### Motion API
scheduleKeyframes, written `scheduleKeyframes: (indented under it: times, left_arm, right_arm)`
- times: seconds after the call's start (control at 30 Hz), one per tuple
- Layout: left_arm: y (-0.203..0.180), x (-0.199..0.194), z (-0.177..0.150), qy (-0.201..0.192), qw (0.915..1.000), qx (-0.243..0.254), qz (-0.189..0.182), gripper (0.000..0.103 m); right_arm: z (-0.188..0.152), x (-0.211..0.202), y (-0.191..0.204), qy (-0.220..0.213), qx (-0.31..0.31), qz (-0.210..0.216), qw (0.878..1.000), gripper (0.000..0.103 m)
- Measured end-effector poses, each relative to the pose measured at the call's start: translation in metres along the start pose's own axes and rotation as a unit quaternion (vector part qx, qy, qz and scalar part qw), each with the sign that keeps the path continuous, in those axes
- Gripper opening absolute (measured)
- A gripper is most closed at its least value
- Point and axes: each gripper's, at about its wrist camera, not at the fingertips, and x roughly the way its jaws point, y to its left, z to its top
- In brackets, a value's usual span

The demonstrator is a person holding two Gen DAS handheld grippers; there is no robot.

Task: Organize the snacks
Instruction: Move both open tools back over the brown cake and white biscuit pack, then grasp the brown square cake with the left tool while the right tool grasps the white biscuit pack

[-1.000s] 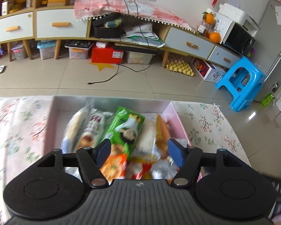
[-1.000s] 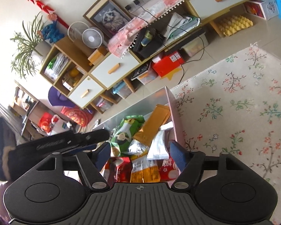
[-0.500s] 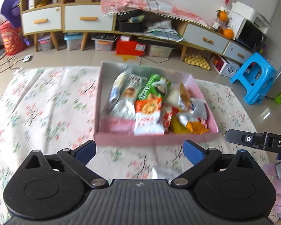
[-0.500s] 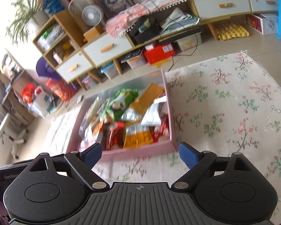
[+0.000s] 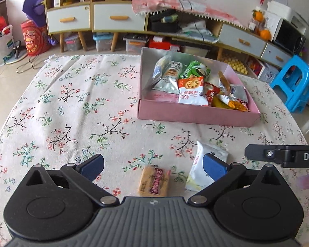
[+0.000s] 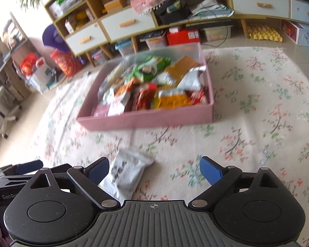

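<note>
The counter (image 5: 76, 111), covered by a flowered cloth, carries everything. Toward its far edge sits the pink box (image 5: 195, 114), open-topped and already crowded with snack packets (image 5: 192, 91) leaning on one another, so it looks to be the collecting place for the task. Two packets lie outside it near the near edge, probably the last to go in: a white packet (image 5: 211, 154) and, just beside it on its left, a small tan biscuit packet (image 5: 153, 182).

The left gripper (image 5: 152, 165) hangs over the biscuit packet with its fingers spread wide and opening a shade more; nothing is pressed between them, though one pad overlaps the white packet's edge in that view. The right gripper (image 6: 153, 169) has its fingers widening too, empty, with the white packet (image 6: 127, 174) lying by its left finger. Both seem poised to take one packet each.
</note>
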Motion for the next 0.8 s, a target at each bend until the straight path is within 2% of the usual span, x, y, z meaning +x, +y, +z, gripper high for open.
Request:
scheduleKeyframes:
  times: [0.1,0.23,0.47,0.6,0.8]
  left_arm:
    - [0.003,0.007,-0.014,-0.003,0.9996,0.029,-0.008,0.102]
    - [0.009,0.009,-0.030,-0.026,0.9976,0.062,-0.013,0.102]
    - [0.018,0.017,-0.042,-0.020,0.9967,0.071,-0.034,0.100]
    - [0.013,0.017,-0.051,-0.028,0.9935,0.108,-0.023,0.101]
    - [0.014,0.015,-0.052,-0.035,0.9921,0.117,-0.029,0.101]
  right_arm:
    - [-0.006,0.012,0.008,0.001,-0.006,-0.007,1.000,0.096]
    - [-0.011,0.027,0.016,-0.007,-0.012,-0.013,1.000,0.096]
    - [-0.012,0.049,0.035,-0.031,-0.030,-0.020,0.999,0.096]
    - [-0.012,0.062,0.046,-0.027,-0.036,-0.024,0.999,0.096]
    - [-0.019,0.073,0.062,-0.030,-0.086,-0.061,0.994,0.098]
